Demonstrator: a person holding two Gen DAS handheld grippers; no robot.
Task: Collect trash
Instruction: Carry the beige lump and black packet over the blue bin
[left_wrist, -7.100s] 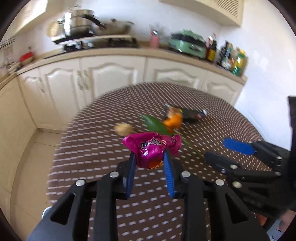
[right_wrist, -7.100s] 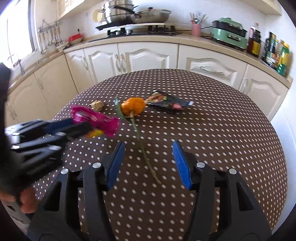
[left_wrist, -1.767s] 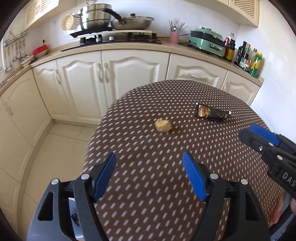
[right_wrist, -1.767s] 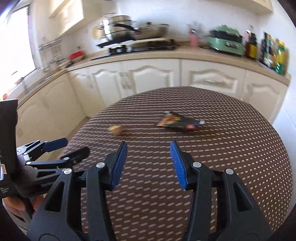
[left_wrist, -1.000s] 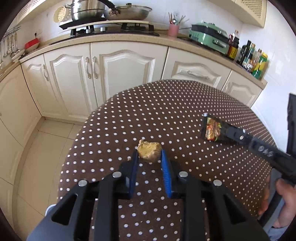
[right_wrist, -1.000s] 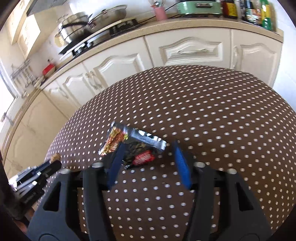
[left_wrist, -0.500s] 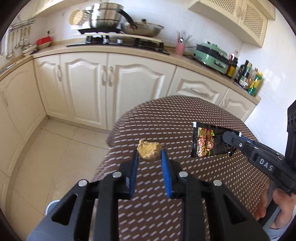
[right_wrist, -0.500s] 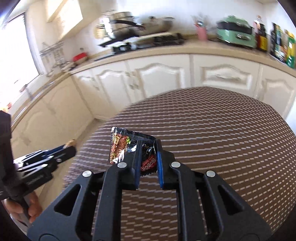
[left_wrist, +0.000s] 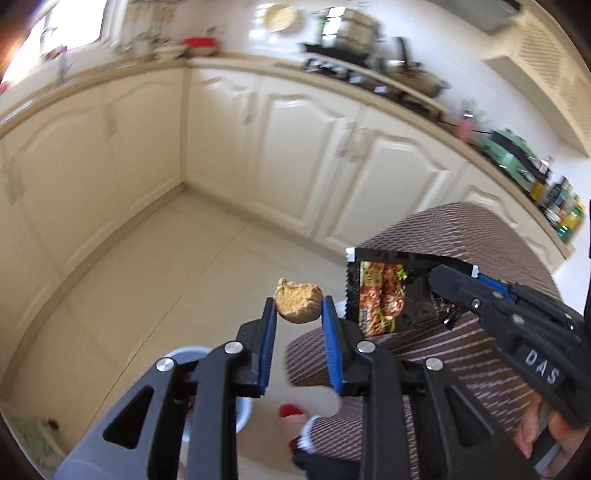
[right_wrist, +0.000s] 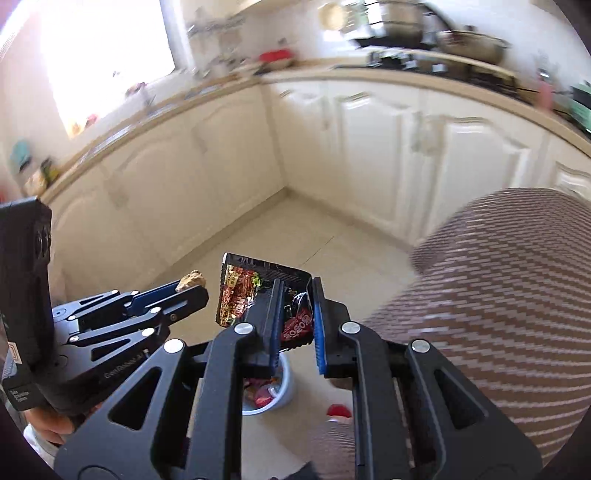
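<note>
My left gripper (left_wrist: 298, 309) is shut on a tan crumpled lump of trash (left_wrist: 298, 305) and holds it in the air over the floor. My right gripper (right_wrist: 297, 291) is shut on a black and red snack wrapper (right_wrist: 255, 284), also held off the table. In the left wrist view the wrapper (left_wrist: 380, 291) hangs just right of the lump, with the right gripper (left_wrist: 454, 280) behind it. In the right wrist view the left gripper (right_wrist: 192, 286) and the lump (right_wrist: 190, 279) are to the left. A pale blue trash bin (right_wrist: 280, 387) with wrappers inside stands on the floor below both grippers.
The round table with a brown dotted cloth (right_wrist: 498, 314) is to the right. Cream kitchen cabinets (left_wrist: 314, 155) line the back and left walls. The bin rim (left_wrist: 184, 354) shows below the left fingers. A red-tipped slipper (right_wrist: 338, 410) lies near the bin.
Both grippers swung left off the table and now hover over the floor above the bin, each still holding its piece of trash.
</note>
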